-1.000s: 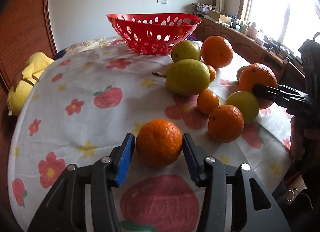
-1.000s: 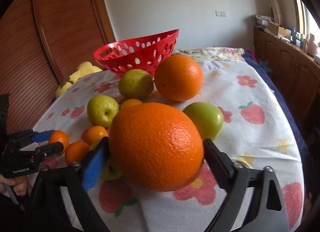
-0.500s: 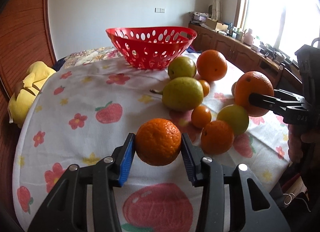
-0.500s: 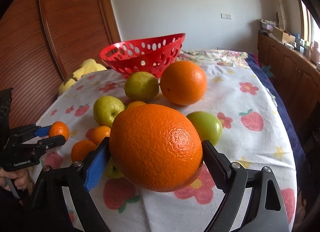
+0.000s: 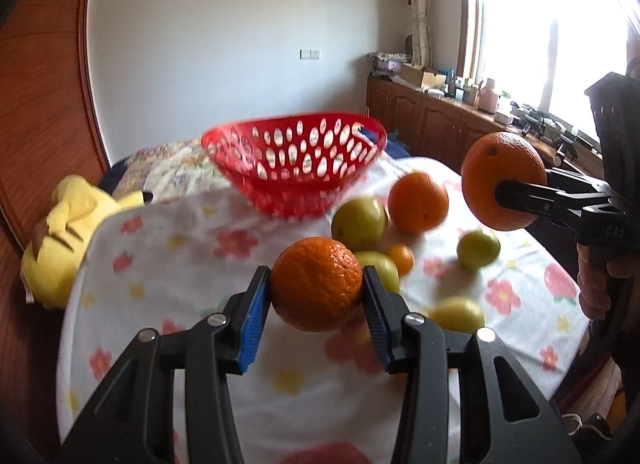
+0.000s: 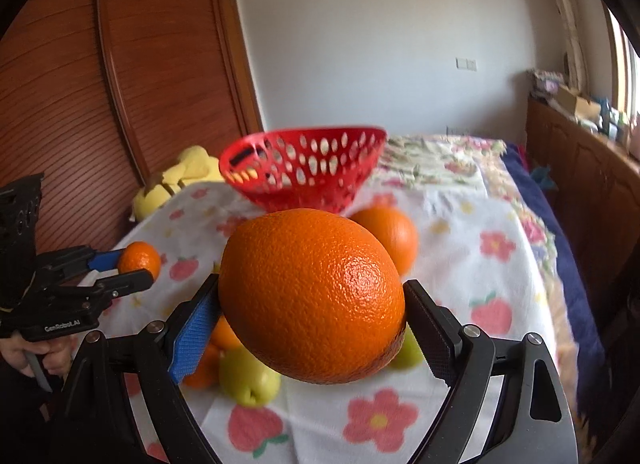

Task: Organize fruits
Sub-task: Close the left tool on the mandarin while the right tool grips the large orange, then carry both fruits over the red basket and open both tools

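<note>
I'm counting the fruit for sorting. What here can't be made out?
- Right wrist view: the big orange in the right gripper hides most of the fruit lying behind it.
- Left wrist view: the loose fruit is motion-blurred, kinds uncertain.
- Both views: the red basket floor is hidden by its own wall.

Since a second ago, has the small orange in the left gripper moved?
Yes. The small orange has risen off the tablecloth toward the red basket.

Both wrist views face the red basket [image 5: 294,168] [image 6: 302,166] closely.
</note>
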`<act>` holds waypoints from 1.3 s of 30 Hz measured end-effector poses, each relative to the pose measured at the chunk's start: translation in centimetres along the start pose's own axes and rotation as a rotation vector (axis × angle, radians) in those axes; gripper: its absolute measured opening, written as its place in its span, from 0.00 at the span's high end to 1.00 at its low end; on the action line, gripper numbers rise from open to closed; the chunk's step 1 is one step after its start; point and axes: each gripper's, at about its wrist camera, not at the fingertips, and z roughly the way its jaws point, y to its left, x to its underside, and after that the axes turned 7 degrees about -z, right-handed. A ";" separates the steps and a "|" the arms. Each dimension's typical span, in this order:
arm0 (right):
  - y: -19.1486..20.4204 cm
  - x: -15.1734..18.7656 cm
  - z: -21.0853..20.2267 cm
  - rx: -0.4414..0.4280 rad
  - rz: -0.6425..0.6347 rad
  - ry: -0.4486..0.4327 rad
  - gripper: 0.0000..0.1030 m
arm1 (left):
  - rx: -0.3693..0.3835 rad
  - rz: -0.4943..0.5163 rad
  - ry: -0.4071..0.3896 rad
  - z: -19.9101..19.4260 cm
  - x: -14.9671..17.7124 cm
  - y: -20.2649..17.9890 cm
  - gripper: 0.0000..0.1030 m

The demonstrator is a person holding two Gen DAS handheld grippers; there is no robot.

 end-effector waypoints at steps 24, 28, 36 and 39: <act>-1.6 -11.3 11.6 -0.074 -0.154 0.032 0.12 | -0.018 0.053 0.058 10.7 -9.6 2.2 0.57; -1.1 -11.7 14.1 -0.080 -0.195 0.074 0.12 | -0.027 0.047 0.082 11.9 -9.9 2.7 0.57; -1.5 -11.5 17.3 -0.091 -0.198 0.136 0.12 | -0.021 0.040 0.091 12.6 -10.3 3.0 0.55; -1.6 -11.4 17.8 -0.094 -0.196 0.148 0.12 | -0.020 0.028 0.080 12.4 -10.4 3.2 0.52</act>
